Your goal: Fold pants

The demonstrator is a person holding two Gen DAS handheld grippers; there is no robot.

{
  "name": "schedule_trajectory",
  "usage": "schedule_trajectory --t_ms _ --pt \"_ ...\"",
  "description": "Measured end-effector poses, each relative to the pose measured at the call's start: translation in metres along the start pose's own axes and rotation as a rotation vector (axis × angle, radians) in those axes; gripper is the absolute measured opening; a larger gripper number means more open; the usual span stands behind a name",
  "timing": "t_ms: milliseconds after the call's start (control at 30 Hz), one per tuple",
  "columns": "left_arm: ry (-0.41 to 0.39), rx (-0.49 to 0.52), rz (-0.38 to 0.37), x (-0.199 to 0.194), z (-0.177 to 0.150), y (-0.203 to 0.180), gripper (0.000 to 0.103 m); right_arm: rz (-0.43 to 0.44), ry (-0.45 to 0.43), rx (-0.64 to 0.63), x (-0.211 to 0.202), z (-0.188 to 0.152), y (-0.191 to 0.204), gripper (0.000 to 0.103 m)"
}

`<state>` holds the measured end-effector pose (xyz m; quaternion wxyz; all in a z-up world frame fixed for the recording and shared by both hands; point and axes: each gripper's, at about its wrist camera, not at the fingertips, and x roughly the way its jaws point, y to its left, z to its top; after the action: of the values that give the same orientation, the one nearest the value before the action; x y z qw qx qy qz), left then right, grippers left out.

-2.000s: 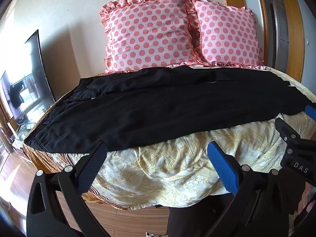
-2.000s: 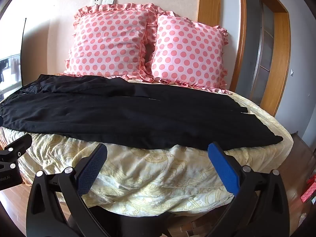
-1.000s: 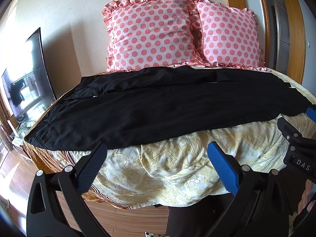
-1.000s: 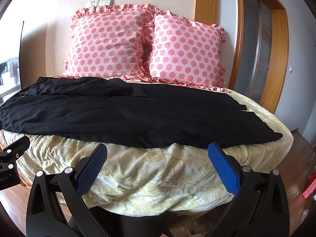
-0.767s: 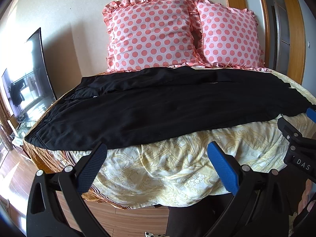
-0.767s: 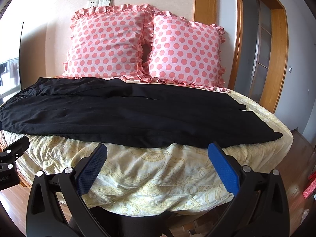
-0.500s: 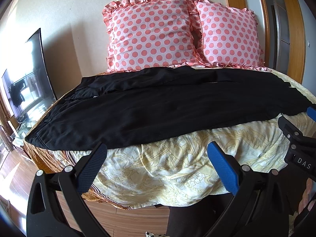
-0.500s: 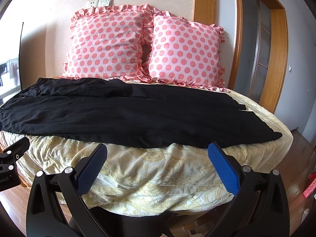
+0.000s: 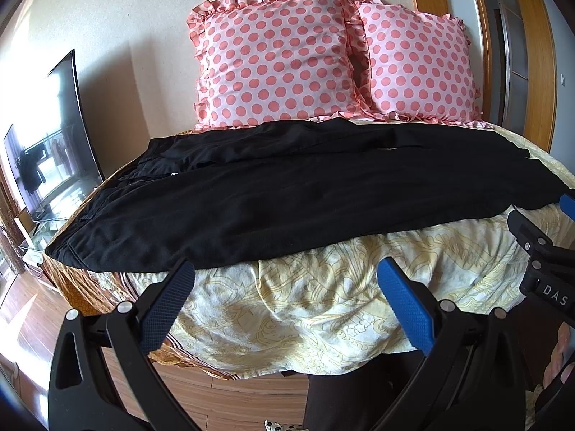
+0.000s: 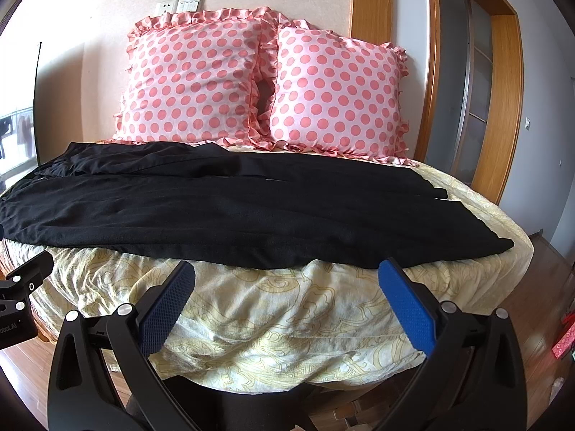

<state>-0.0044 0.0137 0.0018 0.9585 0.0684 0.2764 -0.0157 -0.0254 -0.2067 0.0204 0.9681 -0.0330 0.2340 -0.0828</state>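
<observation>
Black pants [image 9: 305, 194] lie spread flat across the bed [image 9: 323, 305], waistband toward the left, legs running right, in front of two pink dotted pillows [image 9: 276, 61]. The left gripper [image 9: 287, 298] hangs in front of the bed's near edge, jaws spread wide and empty, the pants beyond its tips. The right gripper [image 10: 287, 298] likewise gapes, holding nothing. In the left view the leg ends are cut off behind the other gripper
</observation>
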Motion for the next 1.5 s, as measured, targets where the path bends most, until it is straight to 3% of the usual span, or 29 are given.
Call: schedule_trajectory --t_ms 1167,1333,1500 --pt "0.006 -0.002 0.003 0.007 -0.001 0.006 0.101 -0.004 -0.012 0.003 0.001 0.003 -0.004 0.102" --pt "0.002 -0.006 0.006 0.008 0.003 0.005 0.101 0.029 -0.022 0.025 0.007 0.016 -0.014 0.102" --pt "-0.022 -0.014 0.015 0.010 0.021 0.010 0.101 0.037 -0.079 0.070 0.018 0.054 -0.042 0.102"
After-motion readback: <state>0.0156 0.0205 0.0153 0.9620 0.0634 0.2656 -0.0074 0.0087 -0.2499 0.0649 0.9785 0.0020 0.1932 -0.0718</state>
